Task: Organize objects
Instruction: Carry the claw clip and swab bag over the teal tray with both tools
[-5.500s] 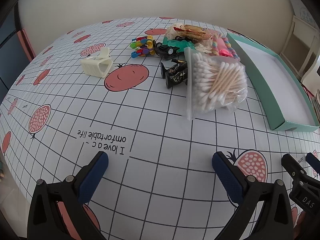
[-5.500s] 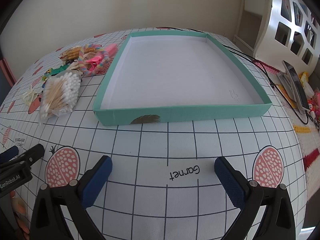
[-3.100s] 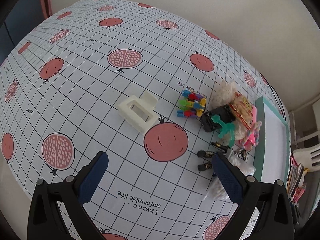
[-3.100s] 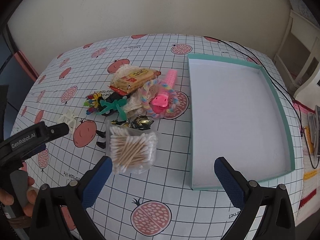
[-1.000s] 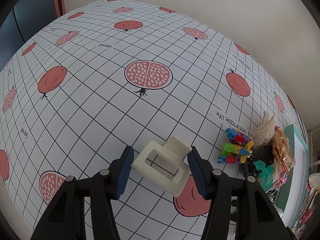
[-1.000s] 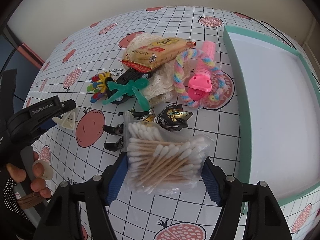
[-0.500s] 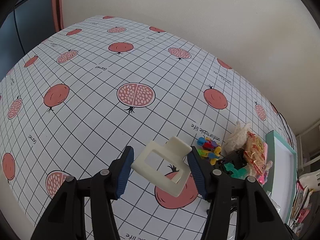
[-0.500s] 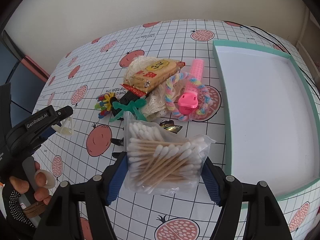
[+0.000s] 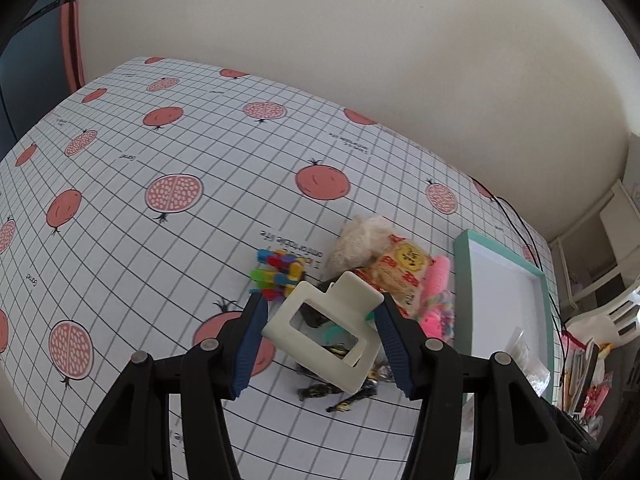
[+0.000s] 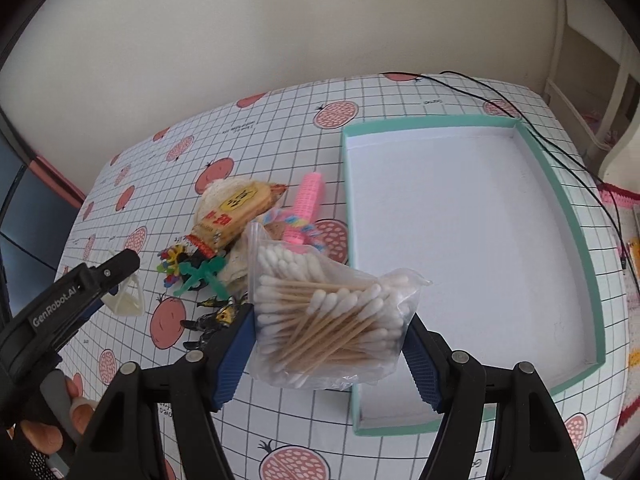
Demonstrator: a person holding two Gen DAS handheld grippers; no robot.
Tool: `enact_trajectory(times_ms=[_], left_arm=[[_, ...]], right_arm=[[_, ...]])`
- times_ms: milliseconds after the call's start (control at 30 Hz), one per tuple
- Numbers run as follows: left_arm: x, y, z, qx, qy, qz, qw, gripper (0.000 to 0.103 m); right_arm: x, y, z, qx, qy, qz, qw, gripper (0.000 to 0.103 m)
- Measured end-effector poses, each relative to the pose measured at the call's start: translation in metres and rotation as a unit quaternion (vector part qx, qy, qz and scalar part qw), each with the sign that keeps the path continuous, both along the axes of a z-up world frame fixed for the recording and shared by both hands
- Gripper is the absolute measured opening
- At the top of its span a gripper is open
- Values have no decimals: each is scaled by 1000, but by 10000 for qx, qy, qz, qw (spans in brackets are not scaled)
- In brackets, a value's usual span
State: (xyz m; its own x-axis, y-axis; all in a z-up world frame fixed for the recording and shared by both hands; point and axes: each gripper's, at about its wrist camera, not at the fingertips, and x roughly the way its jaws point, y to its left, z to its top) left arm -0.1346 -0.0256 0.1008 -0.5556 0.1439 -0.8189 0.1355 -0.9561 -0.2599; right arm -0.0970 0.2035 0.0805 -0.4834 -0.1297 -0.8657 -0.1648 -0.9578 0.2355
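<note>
We hold a cream hair claw clip (image 9: 326, 330) pinched between the fingers of our left gripper (image 9: 320, 338), lifted clear above the tabletop (image 9: 160, 240) and tilted, with the heap of small toys and a snack packet (image 9: 402, 274) lying beneath and beyond it. Our right gripper (image 10: 328, 350) has its fingers clamped on a clear bag of cotton swabs (image 10: 324, 316), raised above the near left corner of the teal tray (image 10: 576, 216), which sits to the right of the heap

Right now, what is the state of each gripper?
Left gripper: closed on the cream hair claw clip.
Right gripper: closed on the bag of cotton swabs.
</note>
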Motion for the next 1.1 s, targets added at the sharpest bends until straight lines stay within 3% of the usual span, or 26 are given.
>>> enact_trajectory(times_ms=[233,533,900,1100], left_arm=[[4,55,6,212,23,-405,9990,57],[0,107,17,166,144,-859,9961,57],[-32,154,14,215,153,-1174,9927,57],[-52,175,1,359,104,-1289,9910,57]], right_arm=[[5,57,2,-177,38,-581,9981,73],[14,113,8,-186,164,-1165,9929,73],[-14,122,18,290,234,-1131,9929,73],[-38,134,6,175,219,-1228,9920,73]])
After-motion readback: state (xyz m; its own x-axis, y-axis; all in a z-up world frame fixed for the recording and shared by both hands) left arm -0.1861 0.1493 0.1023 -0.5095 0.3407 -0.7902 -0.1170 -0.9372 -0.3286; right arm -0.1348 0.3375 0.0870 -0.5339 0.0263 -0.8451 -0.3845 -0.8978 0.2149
